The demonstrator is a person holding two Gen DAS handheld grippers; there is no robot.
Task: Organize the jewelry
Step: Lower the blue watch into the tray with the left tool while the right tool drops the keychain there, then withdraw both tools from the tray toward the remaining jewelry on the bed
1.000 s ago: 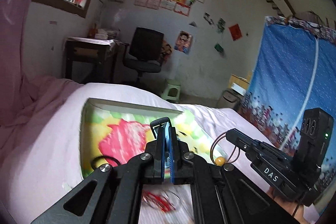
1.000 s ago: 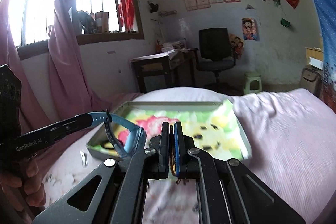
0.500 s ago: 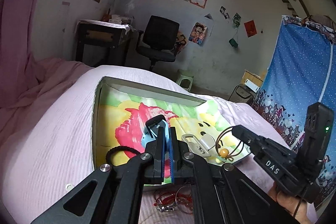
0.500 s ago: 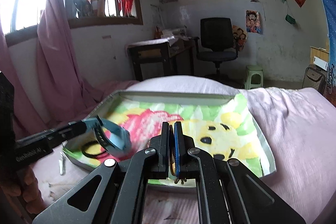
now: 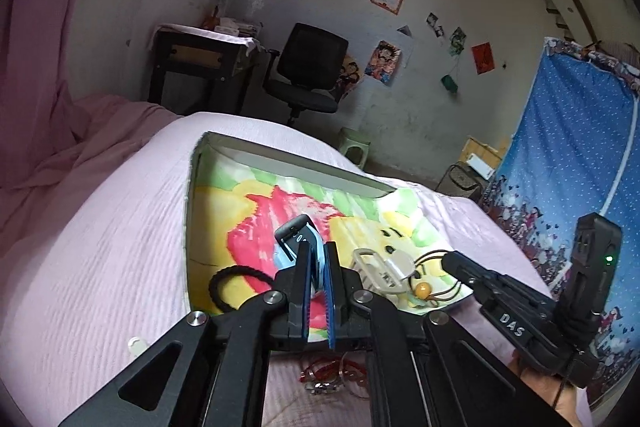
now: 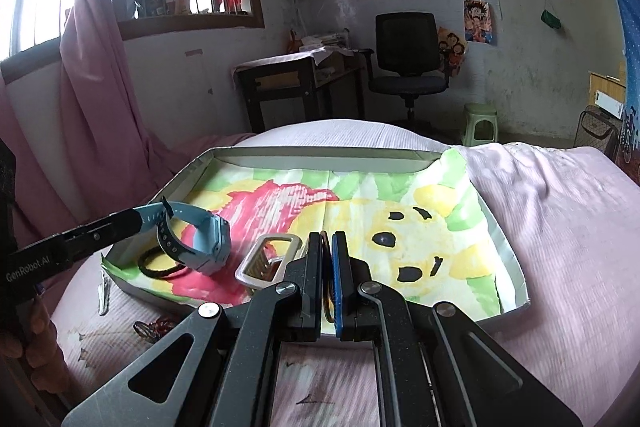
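Note:
A shallow tray [image 6: 320,153] lined with a bright cartoon picture lies on the pink bed. My left gripper [image 6: 140,221] has the strap of a blue watch [image 6: 204,239] between its pads, and its jaws are opening. The watch body rests on the tray's near left part. In the left wrist view the strap [image 5: 294,231] runs out between the left gripper's [image 5: 318,251] blue pads. My right gripper [image 6: 330,239] is shut on a brown cord bracelet [image 5: 424,277] with an orange bead, low over the tray's near edge.
In the tray lie a black hair tie [image 6: 160,269] and a silver clasp [image 6: 272,259]. Red and metal rings [image 5: 332,375] and a small white piece [image 6: 103,291] lie on the bed in front of the tray. A desk and an office chair [image 6: 406,59] stand beyond.
Both grippers have come down and forward over the tray. The blue watch has dropped from above the rim onto the tray floor, and the cord bracelet has come over the near edge.

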